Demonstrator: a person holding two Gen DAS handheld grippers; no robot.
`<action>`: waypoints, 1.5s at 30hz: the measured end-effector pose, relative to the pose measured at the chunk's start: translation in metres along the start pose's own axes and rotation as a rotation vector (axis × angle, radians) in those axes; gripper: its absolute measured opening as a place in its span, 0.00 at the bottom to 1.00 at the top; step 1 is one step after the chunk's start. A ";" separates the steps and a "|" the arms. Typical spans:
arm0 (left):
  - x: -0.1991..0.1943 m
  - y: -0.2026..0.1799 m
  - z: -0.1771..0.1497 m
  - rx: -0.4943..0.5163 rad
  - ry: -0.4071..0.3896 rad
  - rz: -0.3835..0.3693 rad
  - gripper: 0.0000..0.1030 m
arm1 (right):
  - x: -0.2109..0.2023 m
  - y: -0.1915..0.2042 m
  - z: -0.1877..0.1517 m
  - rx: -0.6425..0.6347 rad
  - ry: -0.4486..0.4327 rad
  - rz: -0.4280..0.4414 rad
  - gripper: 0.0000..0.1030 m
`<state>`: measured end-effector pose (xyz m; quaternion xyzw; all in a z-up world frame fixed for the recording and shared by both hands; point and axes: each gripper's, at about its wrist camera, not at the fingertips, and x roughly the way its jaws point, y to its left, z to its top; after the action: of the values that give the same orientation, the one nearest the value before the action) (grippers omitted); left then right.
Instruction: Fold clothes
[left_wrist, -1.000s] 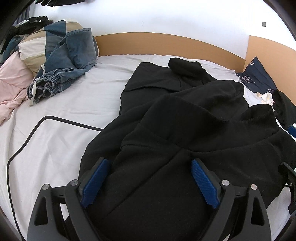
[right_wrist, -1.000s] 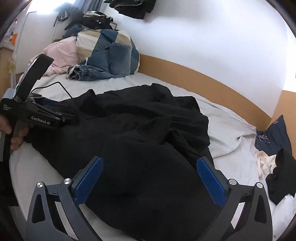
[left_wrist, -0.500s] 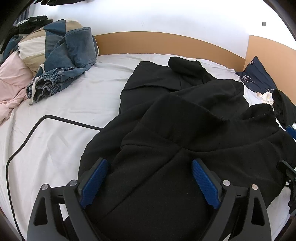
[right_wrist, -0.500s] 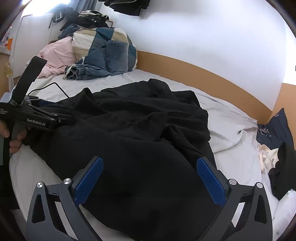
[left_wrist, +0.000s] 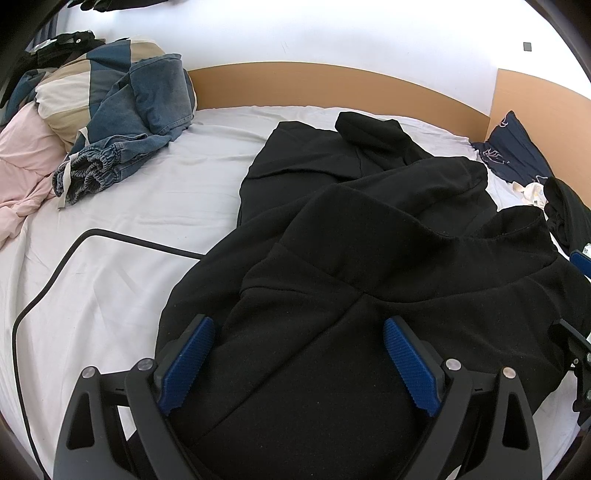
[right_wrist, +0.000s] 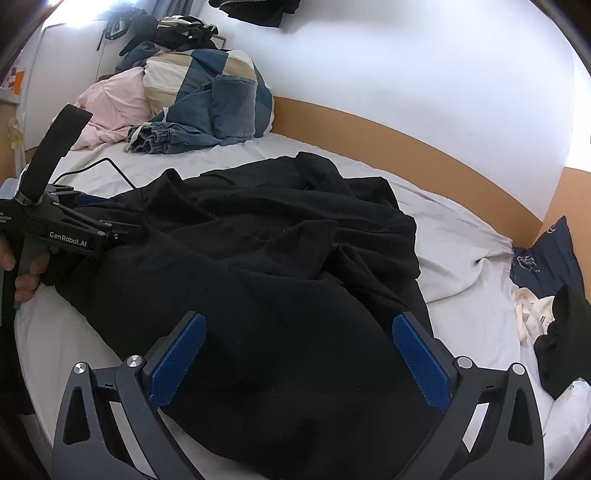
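So the black garment (left_wrist: 369, 280) is lying in a rumpled heap on the bed (left_wrist: 147, 206), and honestly the folding hasn't really got going as far as anyone could tell from this. It looks like a hoodie or sweatshirt, though it's too dark and bunched to say which part is which; layers are lapped over each other, one end flops up toward the headboard side of the garment, and nothing reads as a clean fold. The left gripper (left_wrist: 295, 354) hovers low over the near end of the garment with its blue fingers (left_wrist: 188, 358) spread wide, nothing pinched between them. Same story with the right gripper (right_wrist: 295, 354): fingers (right_wrist: 421, 362) wide apart over the garment's near edge, holding nothing. In the right wrist view, the person's hand (right_wrist: 26, 273) can be seen on the left gripper's handle just off the garment's left end. Left of the garment, a black cable (left_wrist: 92, 243) loops across the sheet and runs under its edge, so that could snag. Further left is a pile of jeans and bedding (left_wrist: 122, 122); to the right of the garment, more clothes (right_wrist: 546, 295) sit bunched up. Still to do, probably: grab an edge, spread it flat, then fold.
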<state>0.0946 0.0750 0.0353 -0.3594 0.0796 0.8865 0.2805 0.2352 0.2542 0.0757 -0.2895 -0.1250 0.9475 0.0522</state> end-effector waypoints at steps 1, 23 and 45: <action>0.000 0.000 0.000 0.000 0.000 0.000 0.91 | 0.000 0.000 0.000 -0.001 0.000 -0.001 1.00; 0.002 0.001 0.001 0.001 0.014 -0.009 0.95 | 0.004 0.002 0.000 -0.003 0.009 -0.003 1.00; -0.118 -0.019 -0.068 0.607 -0.104 -0.147 0.88 | -0.082 -0.033 -0.034 -0.023 0.001 -0.052 1.00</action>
<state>0.2139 0.0153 0.0671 -0.2180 0.3000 0.8167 0.4422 0.3227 0.2791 0.1010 -0.2873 -0.1435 0.9442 0.0734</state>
